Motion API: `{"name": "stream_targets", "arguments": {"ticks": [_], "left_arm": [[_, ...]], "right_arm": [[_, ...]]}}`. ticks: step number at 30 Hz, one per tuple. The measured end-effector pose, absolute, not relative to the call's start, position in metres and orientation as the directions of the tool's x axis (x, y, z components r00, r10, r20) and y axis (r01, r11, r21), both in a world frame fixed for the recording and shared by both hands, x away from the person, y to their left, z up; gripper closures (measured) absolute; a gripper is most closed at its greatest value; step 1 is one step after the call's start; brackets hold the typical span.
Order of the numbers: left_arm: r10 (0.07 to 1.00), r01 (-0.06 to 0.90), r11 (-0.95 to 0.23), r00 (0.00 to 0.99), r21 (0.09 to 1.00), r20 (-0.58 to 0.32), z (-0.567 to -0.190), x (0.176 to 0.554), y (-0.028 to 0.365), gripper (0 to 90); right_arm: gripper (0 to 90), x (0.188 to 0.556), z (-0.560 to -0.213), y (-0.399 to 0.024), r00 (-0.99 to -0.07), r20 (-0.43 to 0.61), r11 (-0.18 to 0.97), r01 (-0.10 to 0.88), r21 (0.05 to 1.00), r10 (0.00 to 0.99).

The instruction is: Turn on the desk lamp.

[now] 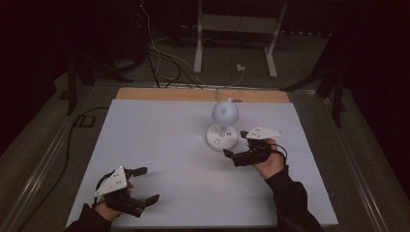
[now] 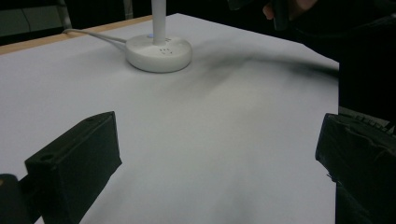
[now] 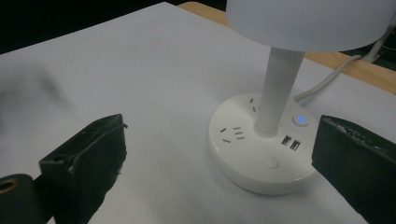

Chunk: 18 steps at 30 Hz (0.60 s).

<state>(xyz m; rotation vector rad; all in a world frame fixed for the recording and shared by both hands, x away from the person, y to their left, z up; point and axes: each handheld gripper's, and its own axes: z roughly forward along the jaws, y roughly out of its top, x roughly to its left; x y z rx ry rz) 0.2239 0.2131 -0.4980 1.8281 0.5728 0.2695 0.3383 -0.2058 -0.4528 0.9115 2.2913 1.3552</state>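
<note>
A white lamp (image 1: 222, 126) stands near the far edge of the desk (image 1: 159, 145). The right claw (image 1: 237, 146) waits wide open beside its base. Press the round button (image 3: 271, 163) softly. The left claw (image 1: 145, 184) rests open.

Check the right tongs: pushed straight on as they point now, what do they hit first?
Probably the lamp's round white base. It sits between the open right tongs, just ahead, with the stem behind it. Depth is hard to judge.

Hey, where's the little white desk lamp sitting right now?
In the high view, the lamp stands right of centre on the white table, toward the far edge, just beyond the right tongs, which are open.
</note>
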Motion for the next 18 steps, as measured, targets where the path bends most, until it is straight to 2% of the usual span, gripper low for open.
{"name": "stream_targets", "arguments": {"ticks": [7, 9, 16, 18], "left_arm": [[0.512, 0.25, -0.236, 0.853, 0.939, -0.099, -0.498, 0.224, 0.213, 0.4], [0.513, 0.25, -0.237, 0.853, 0.939, -0.098, -0.498, 0.224, 0.213, 0.4], [0.511, 0.251, -0.239, 0.854, 0.938, -0.098, -0.499, 0.224, 0.213, 0.4], [0.512, 0.253, -0.237, 0.853, 0.938, -0.101, -0.499, 0.224, 0.213, 0.4]], "right_arm": [[6.8, 0.346, -0.458, -0.206, -0.737, 0.036, 0.355, 0.367, 0.86, 0.675], [12.1, 0.348, -0.46, -0.207, -0.733, 0.062, 0.339, 0.386, 0.858, 0.678], [16.8, 0.354, -0.464, -0.208, -0.695, 0.064, 0.307, 0.397, 0.865, 0.717], [21.1, 0.355, -0.465, -0.207, -0.682, 0.066, 0.304, 0.407, 0.861, 0.728]]}}
